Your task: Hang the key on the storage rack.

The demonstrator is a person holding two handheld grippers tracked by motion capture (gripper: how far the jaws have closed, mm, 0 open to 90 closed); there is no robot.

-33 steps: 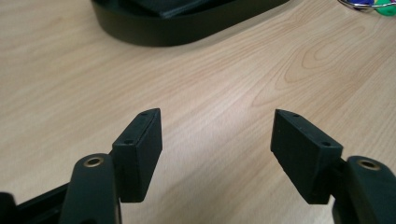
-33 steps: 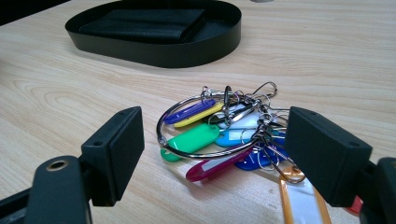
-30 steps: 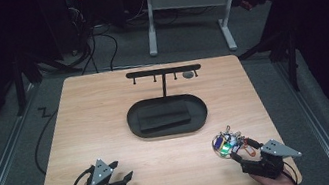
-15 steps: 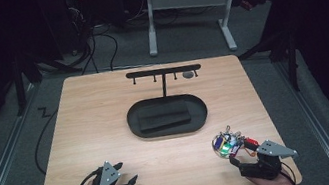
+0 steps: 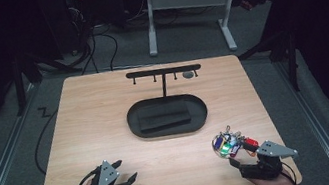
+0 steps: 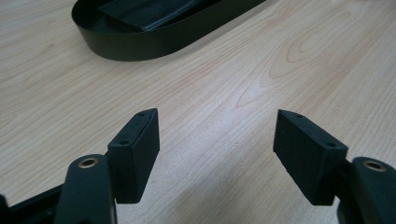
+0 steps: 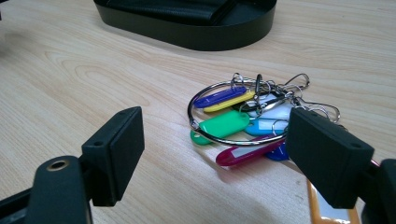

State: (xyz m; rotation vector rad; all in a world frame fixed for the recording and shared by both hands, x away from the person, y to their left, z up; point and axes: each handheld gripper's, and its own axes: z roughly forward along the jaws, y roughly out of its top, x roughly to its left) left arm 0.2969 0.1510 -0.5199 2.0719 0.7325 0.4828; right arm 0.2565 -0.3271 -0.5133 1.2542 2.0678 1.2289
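Observation:
A metal key ring with several coloured plastic tags (image 5: 225, 144) (image 7: 243, 116) lies on the wooden table near its front right. My right gripper (image 5: 243, 157) (image 7: 215, 158) stands open just behind the ring, its jaws wide apart and holding nothing. At the front left my left gripper (image 5: 125, 172) (image 6: 217, 149) is open over bare wood. A black oval tray (image 5: 132, 123) (image 6: 126, 49) (image 7: 187, 39) with a flat black block inside sits mid-table. Behind it stands a black hook rack (image 5: 163, 72) with a small grey thing hanging at its right end.
The table's front edge lies right under both hands. Cables (image 5: 42, 143) trail off the left side onto the grey floor. A white desk frame (image 5: 183, 3) stands behind the table. Bare wood stretches between the two grippers.
Both grippers have drawn back slightly toward the front edge of the table. The key ring and tray have not moved.

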